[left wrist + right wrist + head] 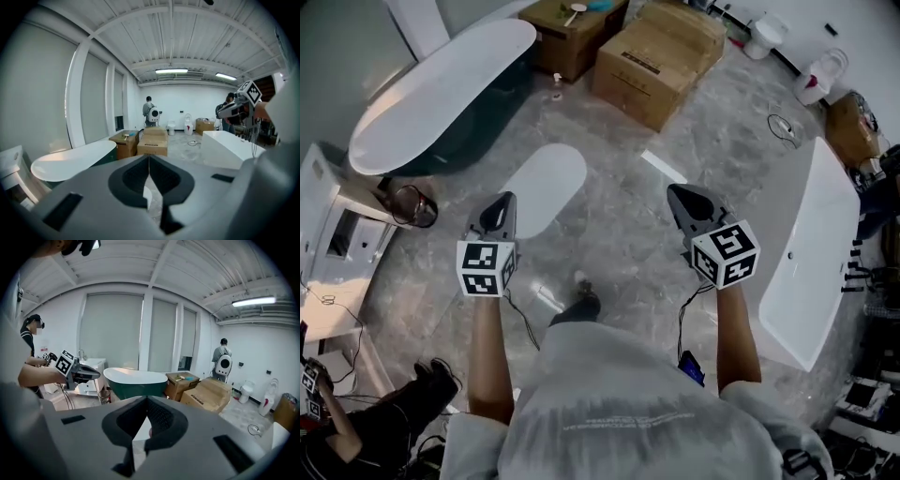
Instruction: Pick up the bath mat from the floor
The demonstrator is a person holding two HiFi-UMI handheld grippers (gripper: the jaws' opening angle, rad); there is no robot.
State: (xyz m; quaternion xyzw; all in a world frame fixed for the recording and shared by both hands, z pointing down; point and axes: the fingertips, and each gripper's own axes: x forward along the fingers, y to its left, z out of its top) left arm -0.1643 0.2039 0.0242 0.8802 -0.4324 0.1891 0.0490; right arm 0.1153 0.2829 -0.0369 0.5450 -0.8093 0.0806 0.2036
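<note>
The head view looks steeply down onto the floor (619,225). The left gripper view and right gripper view look level across the room from close behind their jaws; all share the bathtub (441,94) and boxes (656,61).

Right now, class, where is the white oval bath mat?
Head view, left of centre: the white oval bath mat lies just beyond the left gripper, beside the dark green bathtub.

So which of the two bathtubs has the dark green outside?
The oval bathtub on the person's left: its outer wall is dark green under a white top. The rectangular bathtub on the right is white all over.
</note>
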